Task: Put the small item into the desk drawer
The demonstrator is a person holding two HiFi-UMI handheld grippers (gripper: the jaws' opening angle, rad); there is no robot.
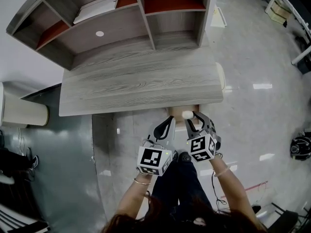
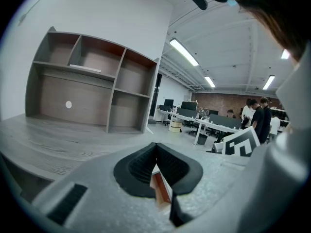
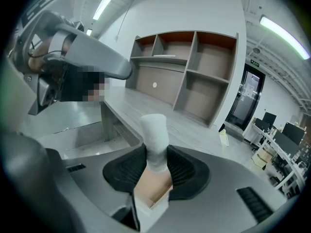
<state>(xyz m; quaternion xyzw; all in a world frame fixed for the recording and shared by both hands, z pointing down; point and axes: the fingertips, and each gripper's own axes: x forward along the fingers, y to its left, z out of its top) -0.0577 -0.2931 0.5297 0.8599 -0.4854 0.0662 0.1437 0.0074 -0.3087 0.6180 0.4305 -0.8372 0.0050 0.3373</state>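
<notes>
The small item (image 1: pixel 187 114) is a white cylinder, and my right gripper (image 1: pixel 191 119) is shut on it just in front of the grey wooden desk (image 1: pixel 141 89). In the right gripper view the item (image 3: pixel 154 132) stands upright between the black pads (image 3: pixel 187 171). The tan inside of the open desk drawer (image 3: pixel 153 191) shows below it. In the head view the drawer (image 1: pixel 175 111) pokes out a little under the desk's front edge. My left gripper (image 1: pixel 166 126) hangs beside the right one, jaws shut and holding nothing (image 2: pixel 156 152). A strip of the drawer (image 2: pixel 162 188) shows beneath it.
A shelf unit (image 1: pixel 146 13) stands at the back of the desk with a white sheet (image 1: pixel 97 6) on one shelf. A white box (image 1: pixel 24 113) sits left of the desk. Glossy floor lies to the right, with a black object (image 1: pixel 300 147). Several people (image 2: pixel 257 118) stand by far desks.
</notes>
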